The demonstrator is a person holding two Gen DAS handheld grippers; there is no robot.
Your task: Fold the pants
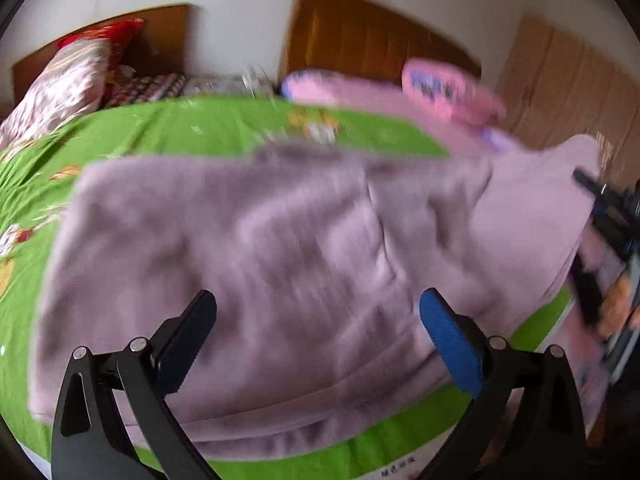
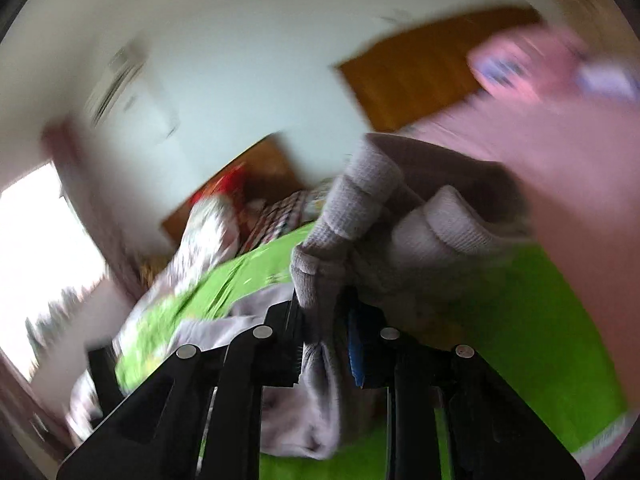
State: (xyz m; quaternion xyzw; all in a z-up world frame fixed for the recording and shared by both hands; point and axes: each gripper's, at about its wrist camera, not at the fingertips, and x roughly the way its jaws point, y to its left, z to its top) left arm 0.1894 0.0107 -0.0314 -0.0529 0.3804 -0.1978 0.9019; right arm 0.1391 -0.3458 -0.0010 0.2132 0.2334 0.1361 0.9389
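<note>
Pants: pale lilac fleece pants [image 1: 256, 248] lie spread across the green sheet [image 1: 192, 124], filling the middle of the left wrist view; their far right part lifts toward 3 o'clock, where the other tool holds it.
Left gripper: the left gripper [image 1: 318, 312] hangs over the near edge of the pants with its jaws wide apart, one black finger [image 1: 192, 332] at 7 o'clock and one blue-padded finger [image 1: 452, 340] at 5 o'clock; nothing sits between the pads.
Right gripper: the right gripper [image 2: 326, 340] is clamped on a bunch of the pants fabric, the cloth pinched between the black pad and the blue pad.
Ribbed cuff: in the right wrist view a ribbed cuff [image 2: 360, 200] of the pants stands up just beyond the jaws toward 12 o'clock, folded over itself.
Right tool seen from the left: dark and blurred at 3 o'clock [image 1: 612, 240], at the raised edge of the fabric.
Bed: green sheet with cartoon prints; a pink quilt [image 1: 400, 96] lies at 1 o'clock behind the pants.
Pillows: red and floral pillows [image 1: 80, 68] at 10 o'clock against a wooden headboard [image 1: 372, 36].
Sharpness: both views are motion-blurred, the right one heavily.
</note>
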